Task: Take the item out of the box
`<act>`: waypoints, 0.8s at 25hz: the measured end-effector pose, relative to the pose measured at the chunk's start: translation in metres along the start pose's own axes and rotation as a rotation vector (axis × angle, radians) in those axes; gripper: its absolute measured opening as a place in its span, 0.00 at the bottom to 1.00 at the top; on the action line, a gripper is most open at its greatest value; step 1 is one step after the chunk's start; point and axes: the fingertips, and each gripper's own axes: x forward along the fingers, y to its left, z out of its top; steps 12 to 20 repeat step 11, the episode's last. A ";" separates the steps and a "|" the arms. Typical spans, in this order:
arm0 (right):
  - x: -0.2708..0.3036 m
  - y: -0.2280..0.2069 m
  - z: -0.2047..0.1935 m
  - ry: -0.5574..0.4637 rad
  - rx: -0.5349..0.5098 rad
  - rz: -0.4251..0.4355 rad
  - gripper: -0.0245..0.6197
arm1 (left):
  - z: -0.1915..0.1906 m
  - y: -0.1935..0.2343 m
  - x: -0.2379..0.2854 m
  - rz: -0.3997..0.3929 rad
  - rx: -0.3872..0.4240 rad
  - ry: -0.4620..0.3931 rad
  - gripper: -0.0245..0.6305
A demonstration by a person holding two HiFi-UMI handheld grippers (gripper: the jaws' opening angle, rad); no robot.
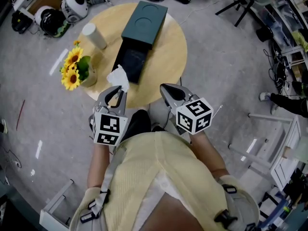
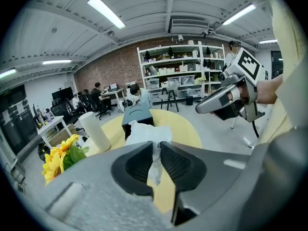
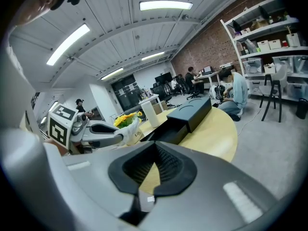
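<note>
A dark green box (image 1: 145, 22) lies on the round wooden table (image 1: 175, 57), its black inner tray (image 1: 131, 61) slid out toward me. My left gripper (image 1: 117, 88) hovers over the table's near edge, shut on a crumpled white paper (image 1: 119, 76). The left gripper view shows that paper (image 2: 147, 131) pinched between the jaws, with the box (image 2: 136, 114) behind it. My right gripper (image 1: 164, 87) hangs beside it at the right, shut with nothing in it. In the right gripper view its jaws (image 3: 155, 146) meet at the tips and point toward the box (image 3: 190, 112).
A white cylinder (image 1: 94, 35) and a vase of sunflowers (image 1: 74, 70) stand on the table's left side. Helmets (image 1: 62, 11) lie on the floor at the far left. Chairs and a white frame (image 1: 269, 143) stand at the right.
</note>
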 end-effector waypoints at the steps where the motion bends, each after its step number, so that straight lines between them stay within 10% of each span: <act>1: 0.000 0.001 0.001 -0.003 0.003 0.002 0.04 | 0.001 0.000 0.000 -0.001 0.003 -0.002 0.12; 20: -0.001 -0.002 0.003 -0.012 -0.012 -0.017 0.04 | 0.011 0.003 0.004 0.019 0.096 -0.011 0.12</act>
